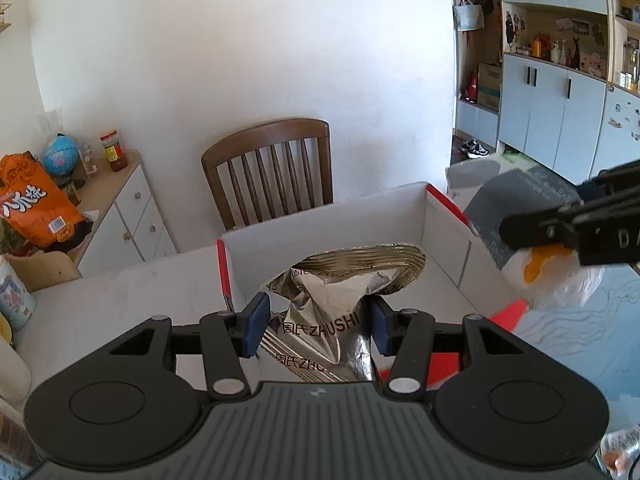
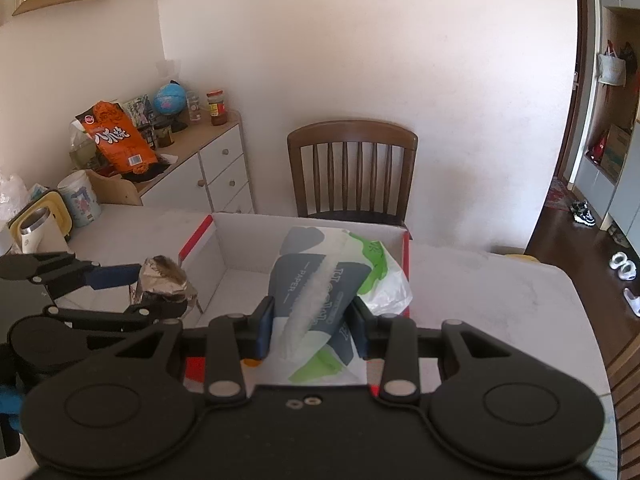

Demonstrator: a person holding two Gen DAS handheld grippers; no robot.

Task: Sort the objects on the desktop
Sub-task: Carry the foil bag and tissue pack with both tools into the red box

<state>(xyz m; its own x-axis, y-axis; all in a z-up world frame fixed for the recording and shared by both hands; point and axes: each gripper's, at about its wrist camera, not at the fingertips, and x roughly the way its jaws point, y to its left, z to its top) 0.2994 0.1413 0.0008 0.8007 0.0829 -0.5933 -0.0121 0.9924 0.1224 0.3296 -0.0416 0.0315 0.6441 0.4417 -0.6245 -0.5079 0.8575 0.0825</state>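
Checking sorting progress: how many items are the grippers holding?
2. A silver snack bag in the left gripper and a tissue pack in the right gripper, both at the open box.

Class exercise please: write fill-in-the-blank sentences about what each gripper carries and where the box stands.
1. The left gripper holds a crinkled ____ foil snack bag.
2. The right gripper holds a soft pack of ____.
3. The open white cardboard box with red edges is ____.
4. Behind the table stands a brown wooden ____.

Missing: silver; tissues; empty; chair
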